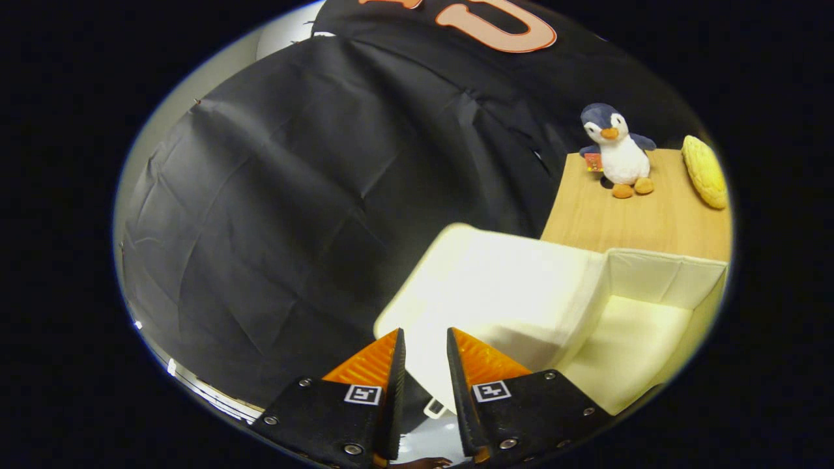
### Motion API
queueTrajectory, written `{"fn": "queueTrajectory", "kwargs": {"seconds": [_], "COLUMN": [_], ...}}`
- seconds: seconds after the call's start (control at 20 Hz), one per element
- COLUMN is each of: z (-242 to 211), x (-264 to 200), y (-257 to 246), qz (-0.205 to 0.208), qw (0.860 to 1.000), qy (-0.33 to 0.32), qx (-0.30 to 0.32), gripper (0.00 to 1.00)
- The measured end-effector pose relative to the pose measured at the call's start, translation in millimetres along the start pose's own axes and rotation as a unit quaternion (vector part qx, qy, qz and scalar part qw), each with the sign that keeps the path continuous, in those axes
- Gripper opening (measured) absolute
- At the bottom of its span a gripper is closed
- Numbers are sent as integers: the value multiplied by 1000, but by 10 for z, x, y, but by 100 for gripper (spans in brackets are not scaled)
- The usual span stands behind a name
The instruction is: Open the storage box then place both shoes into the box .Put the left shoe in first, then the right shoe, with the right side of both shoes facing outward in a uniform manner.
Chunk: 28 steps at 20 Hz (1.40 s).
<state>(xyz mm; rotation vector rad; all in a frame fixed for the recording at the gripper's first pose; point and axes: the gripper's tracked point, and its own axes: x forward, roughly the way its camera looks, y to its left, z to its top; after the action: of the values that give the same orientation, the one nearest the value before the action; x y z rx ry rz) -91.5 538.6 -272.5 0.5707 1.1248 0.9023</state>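
Your gripper [426, 355] jaws stand narrowly parted, seemingly holding nothing, with the storage box [645, 326] lid [495, 293] just ahead, raised, interior open rightward.

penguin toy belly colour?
White, seen in the gripper view: the penguin toy stands on the wooden table.

Gripper [425, 355]: bottom centre of the frame, fingers parted by a narrow gap, nothing between them.
Storage box [651, 277]: lower right, just ahead of the fingers and running to the right; interior open to view.
Box lid [495, 286]: centre right, raised, left of the box interior, directly beyond the fingertips.
Small tab [435, 408]: at the lid's near edge, low in the gap between the fingers.
Wooden table [606, 215]: right, behind the box.
Plush penguin [616, 150]: upper right, upright on the table's far part.
Cushion [704, 170]: right of the penguin, on the table.
Cloth wall [293, 215]: left and centre, behind everything.
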Motion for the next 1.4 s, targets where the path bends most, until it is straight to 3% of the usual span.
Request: {"fn": "queueTrajectory", "kwargs": {"seconds": [0.15,0.5,0.65,0.75,1.15,1.4], "z": [-92,-232,-217,-276,-777,-1104], "x": [-228,-965,-1423,-1734,-2558,-2739], "y": [-284,-1074,-1395,-1637,-2610,-2945], "qz": [-44,-133,-175,-204,-291,-322], "qw": [999,991,983,977,955,946], "qy": [-6,-26,-49,-57,-50,-20], "qx": [4,14,5,2,36,27], "gripper": [47,58,80,87,93,93]}}
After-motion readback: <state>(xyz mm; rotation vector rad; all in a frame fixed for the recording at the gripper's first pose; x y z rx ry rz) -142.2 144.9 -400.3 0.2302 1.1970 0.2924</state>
